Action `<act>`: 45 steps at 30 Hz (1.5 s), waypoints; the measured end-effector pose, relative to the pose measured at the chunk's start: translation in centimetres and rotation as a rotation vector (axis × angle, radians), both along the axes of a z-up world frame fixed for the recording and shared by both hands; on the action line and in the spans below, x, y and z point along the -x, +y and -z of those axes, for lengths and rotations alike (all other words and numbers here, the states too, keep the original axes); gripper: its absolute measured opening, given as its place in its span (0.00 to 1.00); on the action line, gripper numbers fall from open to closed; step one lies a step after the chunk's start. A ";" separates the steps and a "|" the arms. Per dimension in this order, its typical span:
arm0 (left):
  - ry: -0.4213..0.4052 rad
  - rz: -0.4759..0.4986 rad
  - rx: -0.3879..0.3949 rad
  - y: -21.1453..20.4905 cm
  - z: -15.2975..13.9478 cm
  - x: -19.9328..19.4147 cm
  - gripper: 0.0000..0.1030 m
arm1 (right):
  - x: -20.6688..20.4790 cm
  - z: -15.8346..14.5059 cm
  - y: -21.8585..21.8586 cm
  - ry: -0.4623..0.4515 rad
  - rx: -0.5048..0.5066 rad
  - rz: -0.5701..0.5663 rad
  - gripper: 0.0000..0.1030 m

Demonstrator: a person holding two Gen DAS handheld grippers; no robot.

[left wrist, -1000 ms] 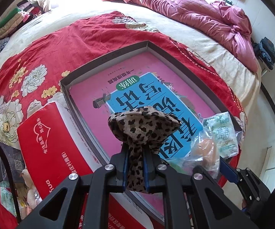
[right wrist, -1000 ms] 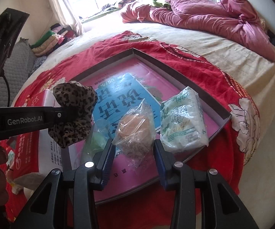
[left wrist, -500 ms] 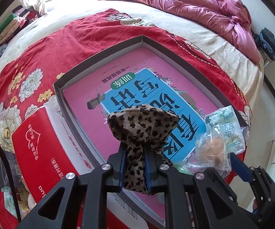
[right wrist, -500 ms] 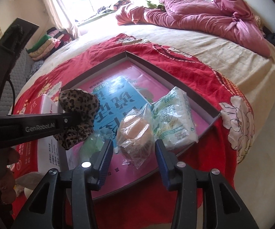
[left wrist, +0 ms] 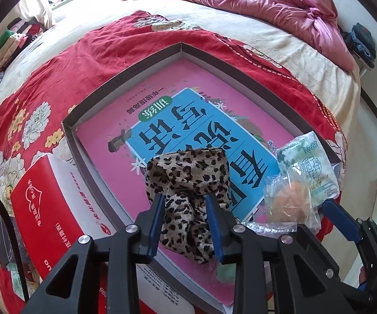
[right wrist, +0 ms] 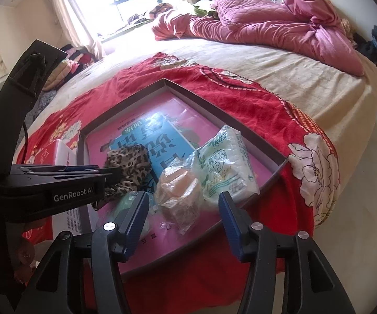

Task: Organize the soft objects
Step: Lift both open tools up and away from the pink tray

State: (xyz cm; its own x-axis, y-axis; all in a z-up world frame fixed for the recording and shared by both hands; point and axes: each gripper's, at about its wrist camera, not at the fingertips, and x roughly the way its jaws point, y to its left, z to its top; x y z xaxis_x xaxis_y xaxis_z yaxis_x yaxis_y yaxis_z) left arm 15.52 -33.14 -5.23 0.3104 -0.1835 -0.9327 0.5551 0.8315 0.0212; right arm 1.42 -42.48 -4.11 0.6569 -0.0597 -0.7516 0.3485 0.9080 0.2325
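Here the left gripper's [left wrist: 185, 204] blue pads have just been opening, and the leopard-print fabric scrunchie [left wrist: 188, 180] sits loosely between them, no longer pinched, its bunched folds slumping onto the pink and blue book cover [left wrist: 188, 120] lining the shallow grey cardboard tray [left wrist: 125, 74]. The right gripper [right wrist: 183, 206] has also just been opening; its jaws stand fairly wide, with the clear plastic bag holding a round tan bun-like thing [right wrist: 179, 191] lying just ahead in the gap, not pressed by either pad. Just beside that bag, towards the tray's near corner, rests the white and green soft pack of tissues [right wrist: 225, 168], and a pale green soft lump [right wrist: 129, 204] peeks out by the right gripper's left finger; what it is cannot be told. Outside the tray, a red and white carton [left wrist: 47, 209] lies against its wall on the red floral bedspread [left wrist: 31, 91], with a crumpled pink quilt [right wrist: 266, 26] far up the bed. By my judgement the scrunchie is feather-light, floppy and unbreakable, best taken across its gathered middle, where the folds give the pads bulk to bite; the bagged item looks squashy with slippery film, so a gentle hold across its widest part should suit better than pinching the loose plastic
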 end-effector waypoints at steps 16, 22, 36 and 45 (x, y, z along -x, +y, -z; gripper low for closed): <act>-0.023 -0.048 0.044 2.0 -1.5 0.5 0.48 | 0.1 -0.6 0.2 -0.001 0.028 0.014 0.65; -0.038 -0.047 0.062 2.4 -2.4 0.9 0.49 | 0.3 -0.9 0.4 0.004 0.047 0.022 0.69; -0.072 -0.063 0.088 4.0 -4.1 2.3 0.62 | 0.8 -2.0 0.7 -0.014 0.065 0.046 0.72; -0.097 -0.084 0.088 5.3 -5.3 3.4 0.62 | 1.7 -3.3 0.8 -0.047 0.074 0.075 0.72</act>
State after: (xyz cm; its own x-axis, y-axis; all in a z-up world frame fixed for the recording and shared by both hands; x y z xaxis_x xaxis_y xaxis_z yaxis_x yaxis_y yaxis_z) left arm 12.10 -27.80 0.07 0.4159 -0.2330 -0.8791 0.4827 0.8758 -0.0037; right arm -0.25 -41.68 -0.81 0.6827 -0.1640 -0.7120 0.4061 0.8953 0.1832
